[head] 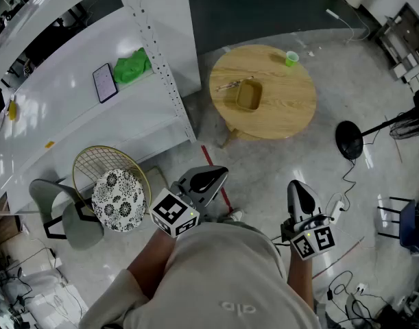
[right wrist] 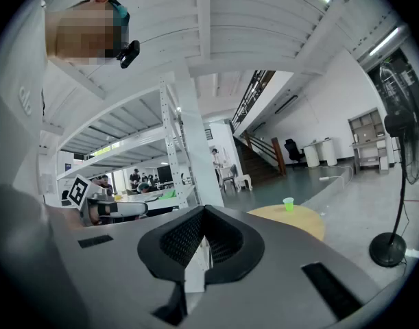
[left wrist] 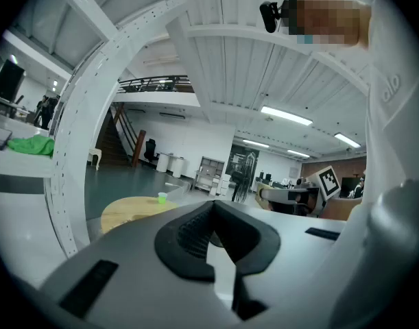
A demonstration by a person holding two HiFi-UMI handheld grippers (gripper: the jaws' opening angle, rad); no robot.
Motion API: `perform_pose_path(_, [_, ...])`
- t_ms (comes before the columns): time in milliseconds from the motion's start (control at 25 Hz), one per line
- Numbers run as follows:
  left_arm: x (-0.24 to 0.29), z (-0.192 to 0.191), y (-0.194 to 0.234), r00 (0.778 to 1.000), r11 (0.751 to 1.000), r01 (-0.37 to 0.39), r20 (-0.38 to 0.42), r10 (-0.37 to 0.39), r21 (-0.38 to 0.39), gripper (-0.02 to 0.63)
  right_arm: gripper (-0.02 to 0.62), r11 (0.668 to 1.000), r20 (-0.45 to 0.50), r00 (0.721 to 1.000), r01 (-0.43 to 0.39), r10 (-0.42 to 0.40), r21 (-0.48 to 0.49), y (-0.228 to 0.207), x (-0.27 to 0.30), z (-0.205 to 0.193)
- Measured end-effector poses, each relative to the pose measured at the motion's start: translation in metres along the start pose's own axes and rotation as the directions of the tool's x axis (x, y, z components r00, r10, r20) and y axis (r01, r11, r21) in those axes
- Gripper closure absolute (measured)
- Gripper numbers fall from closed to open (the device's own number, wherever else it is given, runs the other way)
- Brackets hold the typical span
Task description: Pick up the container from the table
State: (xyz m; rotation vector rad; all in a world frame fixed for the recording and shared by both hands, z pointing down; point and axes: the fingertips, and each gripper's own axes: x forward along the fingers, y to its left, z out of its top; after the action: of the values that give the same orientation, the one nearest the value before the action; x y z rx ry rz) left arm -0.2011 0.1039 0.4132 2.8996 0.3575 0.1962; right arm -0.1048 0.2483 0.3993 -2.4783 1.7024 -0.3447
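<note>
With the left claw (head: 216,175) and right claw (head: 297,189) both closed on nothing and the container (head: 249,95) well ahead on the round table (head: 291,112), a reach without opening would likely just shove it.

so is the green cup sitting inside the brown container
No, the green cup stands at the far edge of the round table, well apart from the brown container nearer the middle.
</note>
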Motion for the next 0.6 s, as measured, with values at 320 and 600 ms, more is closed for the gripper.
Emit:
perform_pose_path(320, [0.041, -0.009, -0.017, 0.999, 1.000, -0.014, -0.042, 0.013, -0.005, 0.591, 0.569, 1.000, 0.001, 1.000, -0.004, 0.004, 0.018, -0.042, -0.013, 0.001])
perform_pose_path(600, [0.064, -0.013, -0.018, 0.994, 0.997, -0.074, -0.079, 0.074, 0.006, 0.591, 0.569, 0.998, 0.044, 0.999, 0.002, -0.004, 0.056, -0.082, -0.022, 0.008])
